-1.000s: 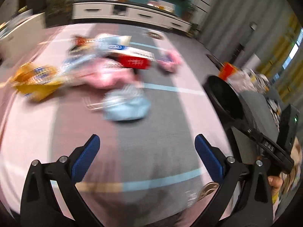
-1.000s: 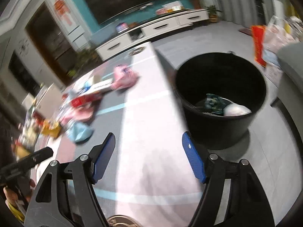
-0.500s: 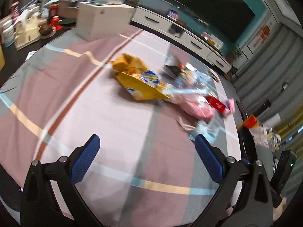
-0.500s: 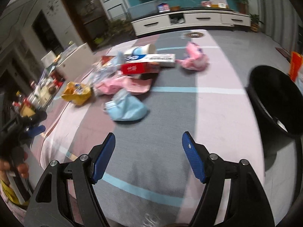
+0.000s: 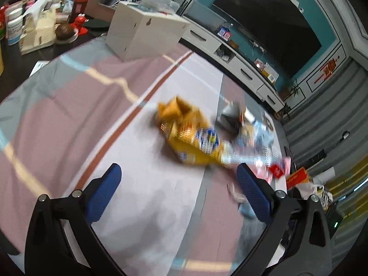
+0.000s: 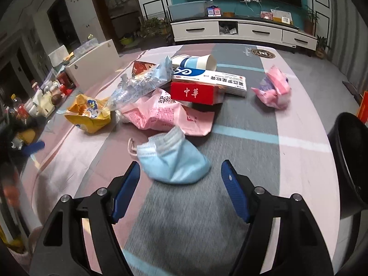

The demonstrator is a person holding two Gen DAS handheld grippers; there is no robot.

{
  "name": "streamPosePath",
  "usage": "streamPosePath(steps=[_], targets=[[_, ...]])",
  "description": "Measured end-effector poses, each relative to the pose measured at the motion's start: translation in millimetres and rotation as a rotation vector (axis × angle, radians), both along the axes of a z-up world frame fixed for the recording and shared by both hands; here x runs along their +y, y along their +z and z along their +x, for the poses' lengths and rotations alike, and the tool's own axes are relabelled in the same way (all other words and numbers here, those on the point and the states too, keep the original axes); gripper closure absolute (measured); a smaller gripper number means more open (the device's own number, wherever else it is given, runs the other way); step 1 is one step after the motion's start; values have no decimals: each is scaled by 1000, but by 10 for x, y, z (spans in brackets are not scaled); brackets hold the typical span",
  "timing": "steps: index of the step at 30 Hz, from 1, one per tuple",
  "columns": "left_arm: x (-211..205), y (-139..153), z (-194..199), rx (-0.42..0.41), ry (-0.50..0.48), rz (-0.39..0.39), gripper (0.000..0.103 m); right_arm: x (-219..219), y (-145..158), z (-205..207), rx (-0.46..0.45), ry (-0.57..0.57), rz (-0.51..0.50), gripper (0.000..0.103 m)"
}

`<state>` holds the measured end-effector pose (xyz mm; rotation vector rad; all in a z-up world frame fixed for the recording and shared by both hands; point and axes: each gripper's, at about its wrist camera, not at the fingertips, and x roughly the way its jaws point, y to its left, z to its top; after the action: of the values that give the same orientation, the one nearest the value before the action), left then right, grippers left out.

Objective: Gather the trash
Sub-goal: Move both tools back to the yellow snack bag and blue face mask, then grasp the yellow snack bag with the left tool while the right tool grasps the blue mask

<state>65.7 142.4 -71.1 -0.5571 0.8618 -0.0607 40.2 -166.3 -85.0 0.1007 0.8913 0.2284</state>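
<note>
The step in hand is judged to be the approach to the next pieces of trash, with nothing yet taken up. At the left, the left gripper [image 5: 177, 193] is held over the cloth-covered desk [image 5: 69, 115] with its fingers [image 5: 105, 191] spread wide and empty, and the yellow snack bag [image 5: 191, 138] is seen ahead of them, near but not between them. Further right on the desk the rest of the heap is laid out: a clear crumpled wrapper [image 6: 142, 85], a pink plastic bag [image 6: 168, 112], a red carton [image 6: 195, 93], a white medicine box [image 6: 211, 80] with a paper cup [image 6: 195, 62] behind it, and a pink crumpled wad [image 6: 273, 92] set apart. The blue face mask [image 6: 172, 161] lies just ahead of the right gripper [image 6: 180, 188], whose fingers are likewise open and bare — the mask is not yet enclosed. At the far right the black bin [image 6: 349, 161] is seen beside the desk edge. For the next move a short advance and descent is judged to be called for, so that the mask is straddled before the fingers are closed; soft, thin stuff such as this is likely to need a low pinch. Against the frames of a second ago, the bin has been carried from the middle of the right view to its edge, and the left view has been swung from the mask and pink bag towards the yellow bag — both pairs of fingers are as wide apart as then.
</note>
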Motion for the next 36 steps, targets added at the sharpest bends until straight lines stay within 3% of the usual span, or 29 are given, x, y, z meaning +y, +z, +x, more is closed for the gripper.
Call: streamPosePath(steps=[5, 9, 17, 19, 20, 23, 27, 30, 36], targets=[[13, -14, 468, 21, -22, -16, 3, 50, -71, 126, 3, -4, -24, 31], [-83, -116, 726, 81, -32, 19, 3, 44, -131, 195, 12, -12, -30, 31], [-220, -328, 964, 154, -11, 88, 4, 120, -212, 264, 20, 15, -24, 31], [-208, -365, 997, 162, -7, 77, 10, 141, -222, 275, 20, 23, -20, 31], [-206, -380, 1007, 164, -9, 68, 19, 148, -231, 277, 21, 23, -19, 31], [-221, -408, 987, 173, -9, 66, 42, 154, -258, 278, 32, 28, -11, 46], [-211, -411, 888, 168, 1, 70, 59, 141, -297, 248, 49, 28, -14, 71], [-177, -378, 770, 161, 9, 80, 61, 110, -284, 208, 51, 26, 3, 85], [-118, -192, 260, 114, 1, 142, 62, -24, -186, -18, 48, 17, 53, 90]])
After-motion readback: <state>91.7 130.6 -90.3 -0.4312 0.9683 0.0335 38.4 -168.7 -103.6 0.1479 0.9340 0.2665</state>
